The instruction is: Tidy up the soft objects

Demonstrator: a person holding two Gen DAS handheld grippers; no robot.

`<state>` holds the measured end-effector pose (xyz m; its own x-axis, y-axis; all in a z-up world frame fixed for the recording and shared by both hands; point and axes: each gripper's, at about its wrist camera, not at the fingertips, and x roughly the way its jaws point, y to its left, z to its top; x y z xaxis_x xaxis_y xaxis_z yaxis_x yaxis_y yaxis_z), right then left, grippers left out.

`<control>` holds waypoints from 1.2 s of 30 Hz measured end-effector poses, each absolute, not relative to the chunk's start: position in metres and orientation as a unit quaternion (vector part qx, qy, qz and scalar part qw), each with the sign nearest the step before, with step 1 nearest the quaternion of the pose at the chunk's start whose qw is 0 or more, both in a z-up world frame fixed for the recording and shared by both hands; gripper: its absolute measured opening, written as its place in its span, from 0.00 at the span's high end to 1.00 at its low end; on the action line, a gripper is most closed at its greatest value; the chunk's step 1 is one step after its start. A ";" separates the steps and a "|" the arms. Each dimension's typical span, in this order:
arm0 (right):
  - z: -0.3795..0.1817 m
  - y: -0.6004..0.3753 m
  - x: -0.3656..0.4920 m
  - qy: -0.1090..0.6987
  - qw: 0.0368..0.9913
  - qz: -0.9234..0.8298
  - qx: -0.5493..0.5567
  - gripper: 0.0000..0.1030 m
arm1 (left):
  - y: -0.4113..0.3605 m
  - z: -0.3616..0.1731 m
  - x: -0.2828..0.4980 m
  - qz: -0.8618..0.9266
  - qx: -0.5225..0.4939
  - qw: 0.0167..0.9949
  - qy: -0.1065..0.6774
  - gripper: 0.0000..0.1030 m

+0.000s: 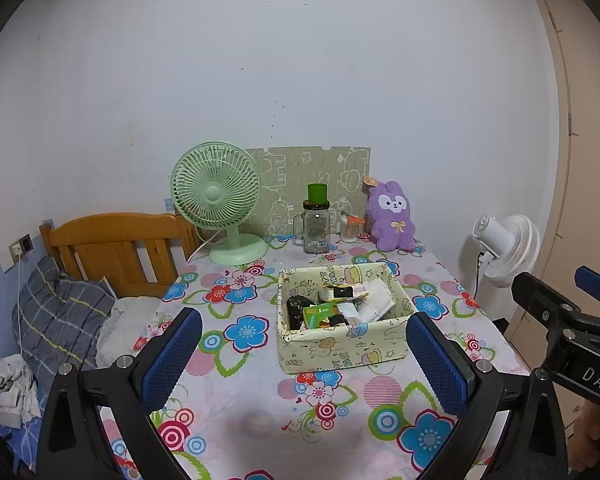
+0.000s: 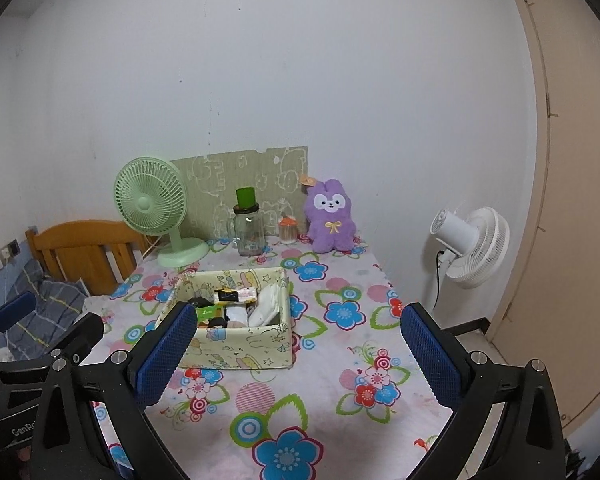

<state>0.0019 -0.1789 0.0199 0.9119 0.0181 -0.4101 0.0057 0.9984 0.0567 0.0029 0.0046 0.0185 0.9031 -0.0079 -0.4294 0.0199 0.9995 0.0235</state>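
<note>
Both grippers' jaws gape empty; rolled socks [image 1: 342, 292] already fill the fabric bin [image 1: 340, 350] mid-table, task seemingly near done.

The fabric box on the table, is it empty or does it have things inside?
Not empty. The fabric box holds several small soft items, among them a white folded piece and a black one; its top is open.

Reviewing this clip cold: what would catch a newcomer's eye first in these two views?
Probably the loud flowered tablecloth, with a cream cartoon-print fabric box of small soft items at its middle. Along the back wall stand a mint-green desk fan on the left and a purple plush bunny on the right, with a glass jar between them. Both tongs, left and right, hang open and empty in the foreground.
</note>
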 end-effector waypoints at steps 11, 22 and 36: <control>0.020 -0.178 0.002 0.211 0.977 0.008 0.029 0.00 | 0.007 0.021 0.002 -0.003 0.010 0.976 0.218 0.00; 0.019 -0.177 0.002 0.210 0.977 0.009 0.027 0.00 | 0.008 0.021 0.002 -0.004 0.008 0.976 0.217 0.00; 0.018 -0.174 0.000 0.209 0.977 0.015 0.028 0.00 | 0.009 0.022 0.002 -0.003 0.008 0.976 0.217 0.00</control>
<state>-0.0001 -0.1736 0.0182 0.9125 0.0405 -0.4071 -0.0168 0.9979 0.0618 0.0018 0.0087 0.0215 0.9060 -0.0024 -0.4232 0.0090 0.9999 0.0137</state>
